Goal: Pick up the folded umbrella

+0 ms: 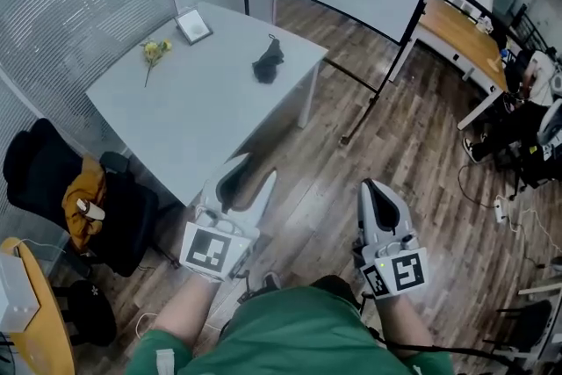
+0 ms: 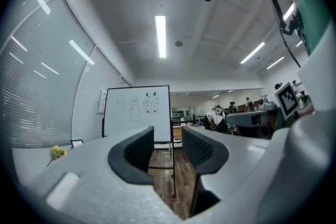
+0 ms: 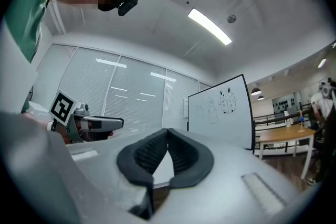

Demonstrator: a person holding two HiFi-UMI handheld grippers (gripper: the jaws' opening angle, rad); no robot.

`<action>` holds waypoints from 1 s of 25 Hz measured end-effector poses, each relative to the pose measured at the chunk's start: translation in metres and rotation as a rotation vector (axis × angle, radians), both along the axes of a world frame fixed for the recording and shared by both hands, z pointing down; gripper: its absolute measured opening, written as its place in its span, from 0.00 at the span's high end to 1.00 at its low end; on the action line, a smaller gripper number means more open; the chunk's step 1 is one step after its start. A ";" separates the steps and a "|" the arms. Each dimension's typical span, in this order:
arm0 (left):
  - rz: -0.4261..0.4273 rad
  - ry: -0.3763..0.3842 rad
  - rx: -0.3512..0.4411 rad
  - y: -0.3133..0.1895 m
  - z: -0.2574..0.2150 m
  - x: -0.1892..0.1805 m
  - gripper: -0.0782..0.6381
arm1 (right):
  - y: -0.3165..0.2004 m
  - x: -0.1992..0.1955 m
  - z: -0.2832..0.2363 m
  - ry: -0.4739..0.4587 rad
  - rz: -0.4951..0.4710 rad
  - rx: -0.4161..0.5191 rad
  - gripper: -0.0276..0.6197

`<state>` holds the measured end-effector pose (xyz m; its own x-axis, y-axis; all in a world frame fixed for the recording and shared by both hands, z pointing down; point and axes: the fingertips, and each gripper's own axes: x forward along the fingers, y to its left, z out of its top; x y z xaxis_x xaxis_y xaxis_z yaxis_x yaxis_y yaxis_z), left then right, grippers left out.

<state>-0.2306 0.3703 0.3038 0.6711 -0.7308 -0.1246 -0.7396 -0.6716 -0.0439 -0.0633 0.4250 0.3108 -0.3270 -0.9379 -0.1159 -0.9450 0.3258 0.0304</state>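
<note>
On the white table (image 1: 193, 110) lies the folded umbrella (image 1: 268, 61), well apart from both claws.
It is black and sits in the upper middle of the head view, near the table's right edge. Low in the frame, the left claw (image 1: 250, 177) has its jaws a little apart with nothing between them. The right claw (image 1: 379, 189) has its jaw tips pressed together, holding nothing.
</note>
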 end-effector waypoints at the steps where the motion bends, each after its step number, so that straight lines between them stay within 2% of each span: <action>1: -0.003 0.001 -0.002 -0.005 0.002 -0.006 0.64 | -0.004 -0.005 0.000 0.006 -0.001 -0.004 0.95; 5: -0.031 -0.003 -0.028 -0.026 0.011 -0.022 0.64 | -0.021 -0.016 0.004 0.019 -0.015 -0.025 0.95; 12: -0.054 -0.029 -0.045 -0.069 0.031 -0.021 0.64 | -0.070 -0.011 0.023 -0.006 -0.050 -0.049 0.95; 18: -0.103 -0.085 -0.044 -0.119 0.035 -0.007 0.64 | -0.133 0.005 0.031 -0.041 -0.103 -0.058 0.95; 25: -0.171 -0.102 -0.086 -0.196 0.041 0.025 0.64 | -0.215 0.042 0.039 -0.078 -0.161 -0.089 0.95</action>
<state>-0.2054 0.1740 0.3443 0.5420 -0.8404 0.0056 -0.8380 -0.5409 -0.0726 -0.0211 0.2103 0.3498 -0.4666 -0.8820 -0.0657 -0.8790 0.4707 -0.0761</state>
